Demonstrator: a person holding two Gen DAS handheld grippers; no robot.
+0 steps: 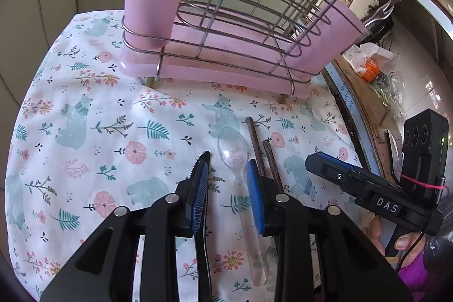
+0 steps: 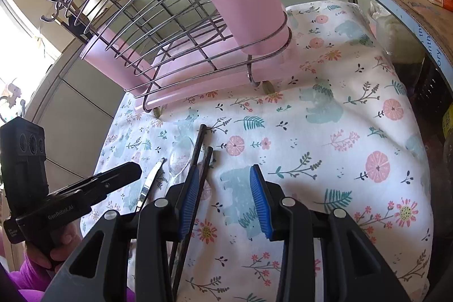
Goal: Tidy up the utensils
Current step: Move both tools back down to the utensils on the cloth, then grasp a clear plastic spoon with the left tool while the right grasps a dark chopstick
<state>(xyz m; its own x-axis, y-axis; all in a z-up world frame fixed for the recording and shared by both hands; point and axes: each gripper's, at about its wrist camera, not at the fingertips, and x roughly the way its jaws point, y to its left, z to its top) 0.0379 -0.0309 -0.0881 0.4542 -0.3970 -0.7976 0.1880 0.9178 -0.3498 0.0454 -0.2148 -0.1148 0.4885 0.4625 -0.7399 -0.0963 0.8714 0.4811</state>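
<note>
**Left claw lines up on the spoon**

The left claw [image 1: 228,160] hangs over a clear plastic spoon [image 1: 235,157] that lies on the floral cloth [image 1: 85,118] covering the tabletop. Its jaws stand apart with nothing clamped; the spoon's neck runs between the 2 blue pads [image 1: 199,197] without visible contact. A serrated knife [image 1: 202,157] lies just left of the spoon, partly under the left finger, and 2 dark chopsticks [image 1: 262,157] lie just right of it, passing under the right finger.

To do this step well, I judge the claw should settle straight down over the neck, where the spoon is narrow and stiff, not over the rounded bowl, which would likely slip. The neighbours sit so near that the fingers must land on cloth between them; otherwise a closing jaw could drag the knife or a chopstick along. A gentle squeeze suits thin clear plastic.

The left claw is pitched steeply downward, the fingers roughly in line with the handle. The right claw [image 2: 222,183] points down at a similar slant over bare cloth beside the chopsticks, jaws apart and empty. A hand [image 1: 407,242] grips its handle. The rack [image 1: 240,19] with pink holders stands beyond, well apart from the utensils, their likely destination.
</note>
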